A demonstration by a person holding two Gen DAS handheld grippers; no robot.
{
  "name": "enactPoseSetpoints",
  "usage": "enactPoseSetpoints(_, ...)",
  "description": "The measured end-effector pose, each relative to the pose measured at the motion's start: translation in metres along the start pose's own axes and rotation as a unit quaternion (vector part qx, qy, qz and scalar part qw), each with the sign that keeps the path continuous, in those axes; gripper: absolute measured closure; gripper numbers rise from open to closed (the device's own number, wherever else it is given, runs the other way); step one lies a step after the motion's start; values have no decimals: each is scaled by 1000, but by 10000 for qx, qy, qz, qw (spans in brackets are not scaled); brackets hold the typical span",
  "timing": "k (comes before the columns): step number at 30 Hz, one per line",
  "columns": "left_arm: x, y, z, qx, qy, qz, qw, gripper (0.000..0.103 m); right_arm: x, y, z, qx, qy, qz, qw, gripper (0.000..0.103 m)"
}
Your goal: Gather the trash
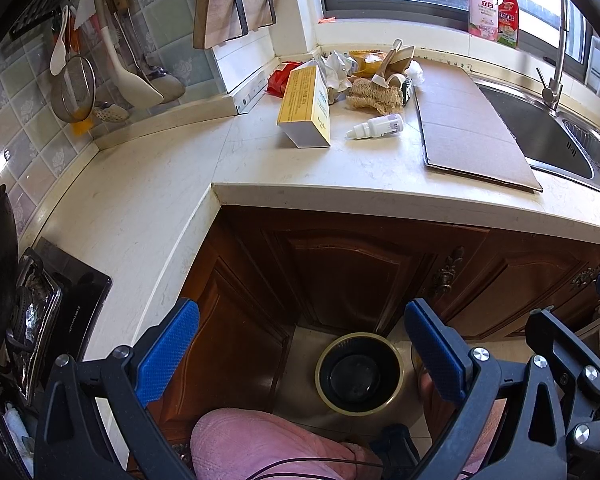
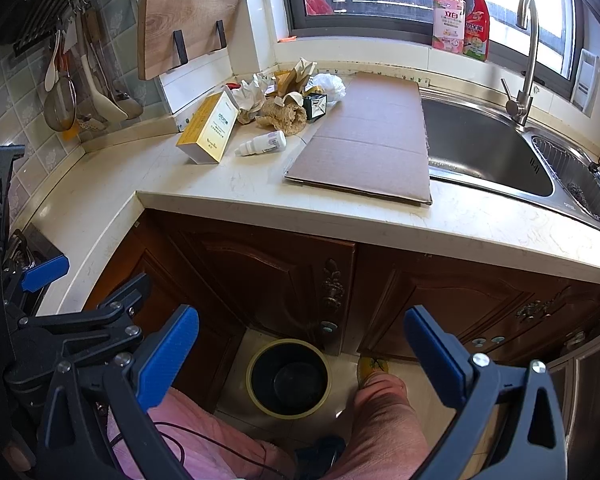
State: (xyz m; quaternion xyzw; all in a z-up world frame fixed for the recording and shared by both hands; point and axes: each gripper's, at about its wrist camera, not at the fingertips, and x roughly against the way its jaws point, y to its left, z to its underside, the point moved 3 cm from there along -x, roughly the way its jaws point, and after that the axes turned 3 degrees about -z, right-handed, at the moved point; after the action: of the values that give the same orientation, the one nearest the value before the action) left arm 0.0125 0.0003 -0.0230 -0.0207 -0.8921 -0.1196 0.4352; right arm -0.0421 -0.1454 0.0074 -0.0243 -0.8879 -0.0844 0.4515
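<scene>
Trash lies in the counter's back corner: a yellow and white box (image 1: 306, 110) (image 2: 209, 130), a small white dropper bottle (image 1: 376, 126) (image 2: 262, 143), crumpled paper (image 1: 334, 66) (image 2: 252, 98), a fibrous loofah (image 1: 374, 96) (image 2: 282, 116) and brown paper scraps (image 1: 396, 58). A flat cardboard sheet (image 1: 468, 120) (image 2: 368, 140) lies beside the sink. A round black bin with a yellow rim (image 1: 359, 376) (image 2: 288, 378) stands on the floor below. My left gripper (image 1: 300, 354) and right gripper (image 2: 302, 354) hang open and empty in front of the cabinets, above the bin.
A steel sink (image 2: 488, 152) with a tall tap (image 2: 526, 56) is on the right. Utensils (image 1: 112, 64) hang on the tiled wall, a chopping board (image 2: 184, 16) above the pile. A hob (image 1: 52, 320) sits at far left. A person's pink-trousered legs (image 2: 384, 420) flank the bin.
</scene>
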Motion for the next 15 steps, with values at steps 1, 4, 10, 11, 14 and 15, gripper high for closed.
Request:
enactPoseSetpoints(1, 0, 0, 0, -2, 1, -2, 10000, 2, 0, 0, 0, 0, 1, 0, 10000, 0)
enactPoseSetpoints(4, 0, 0, 0, 0, 2, 0, 10000, 2, 0, 0, 0, -1, 0, -2, 10000, 0)
enactPoseSetpoints(10, 0, 0, 0, -3, 1, -7, 10000, 2, 0, 1, 0, -6, 6, -9, 10000, 0)
enactPoseSetpoints(11, 0, 0, -1, 1, 2, -3, 10000, 2, 0, 2, 1, -7, 7, -10, 10000, 0)
enactPoseSetpoints(14, 0, 0, -1, 3, 5, -1, 10000, 2, 0, 1, 1, -4, 3, -7, 10000, 0)
enactPoseSetpoints(15, 0, 0, 0, 7, 7, 3, 10000, 2, 0, 1, 1, -5, 2, -8, 10000, 0)
